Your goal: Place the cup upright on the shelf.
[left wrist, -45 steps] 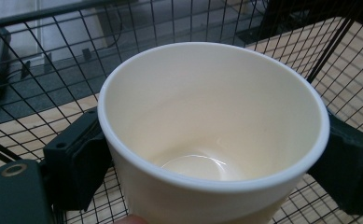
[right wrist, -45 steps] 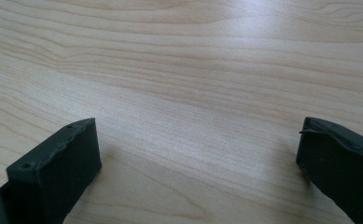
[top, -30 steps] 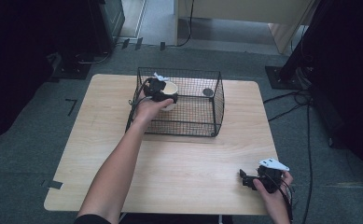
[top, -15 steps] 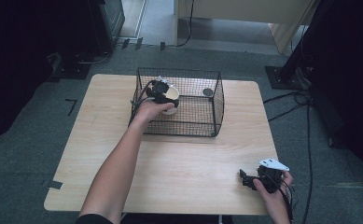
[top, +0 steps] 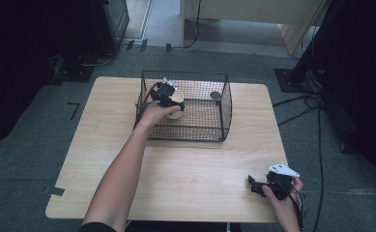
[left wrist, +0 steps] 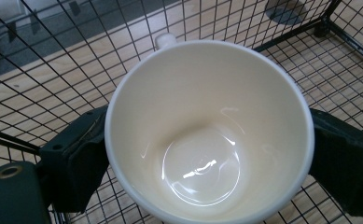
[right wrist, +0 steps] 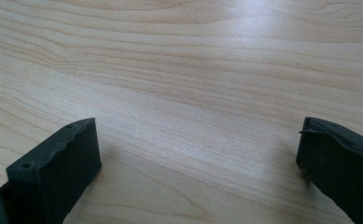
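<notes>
Left gripper (top: 168,96) inside the wire basket (top: 223,111), its jaws clamped on opposite sides of a cream cup (left wrist: 209,130). The cup's mouth opens toward the gripper's camera, so its long axis runs away from the gripper toward the basket's mesh floor; its handle (left wrist: 165,40) points away, on the far side of the rim. A small dark disc (top: 215,95) lies beyond the cup, at the basket's far corner. Right gripper (top: 257,186) rests low over the wooden table (top: 185,164), well apart from the basket, jaws spread wide with bare wood between them.

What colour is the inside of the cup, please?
Cream-white and glossy; the cup shows best in the left gripper view.
</notes>
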Available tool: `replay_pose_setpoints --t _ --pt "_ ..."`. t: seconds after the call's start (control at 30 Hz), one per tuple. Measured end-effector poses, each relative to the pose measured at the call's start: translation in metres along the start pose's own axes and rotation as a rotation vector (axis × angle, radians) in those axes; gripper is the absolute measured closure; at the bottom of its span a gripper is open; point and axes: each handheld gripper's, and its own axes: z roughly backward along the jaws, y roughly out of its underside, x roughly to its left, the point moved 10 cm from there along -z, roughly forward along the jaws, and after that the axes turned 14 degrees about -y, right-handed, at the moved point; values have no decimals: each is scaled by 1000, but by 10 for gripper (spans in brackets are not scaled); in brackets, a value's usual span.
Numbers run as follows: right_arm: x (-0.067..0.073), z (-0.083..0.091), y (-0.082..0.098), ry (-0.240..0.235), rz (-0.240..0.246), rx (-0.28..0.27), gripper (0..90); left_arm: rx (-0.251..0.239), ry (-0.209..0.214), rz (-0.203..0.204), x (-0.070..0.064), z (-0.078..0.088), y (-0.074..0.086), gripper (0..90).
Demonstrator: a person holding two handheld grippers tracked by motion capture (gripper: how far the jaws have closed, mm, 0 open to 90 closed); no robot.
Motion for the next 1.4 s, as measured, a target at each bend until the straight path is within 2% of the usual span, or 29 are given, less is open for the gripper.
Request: replay_pose_setpoints --t 0.17,0.27,0.4,0.43,0.47,0.6,0.8,0.93,1.07,1.13,1.4 --pt "0 0 0 0 0 0 0 -33 1 14 3 4 -4 90" --pt "0 0 0 0 0 0 0 -57 -14 25 6 7 -8 91" --pt "0 0 0 0 0 1 0 -91 -17 70 12 16 -19 115" --pt "0 0 0 0 0 1 0 -99 -19 66 14 18 -22 131" --pt "0 0 0 0 -1 0 0 -113 0 67 15 24 -27 135" --pt "0 0 0 0 0 1 0 -118 20 61 15 33 -31 135" --pt "0 0 0 0 0 1 0 -143 55 86 18 51 -38 118" --pt "0 0 0 1 0 1 0 -144 93 93 17 64 -36 83" --pt "0 0 0 1 0 1 0 -162 91 82 18 75 -33 59" --pt "0 0 0 1 0 1 0 -172 98 91 19 81 -31 42" --pt "0 0 0 1 0 1 0 -192 88 82 22 99 -14 33"
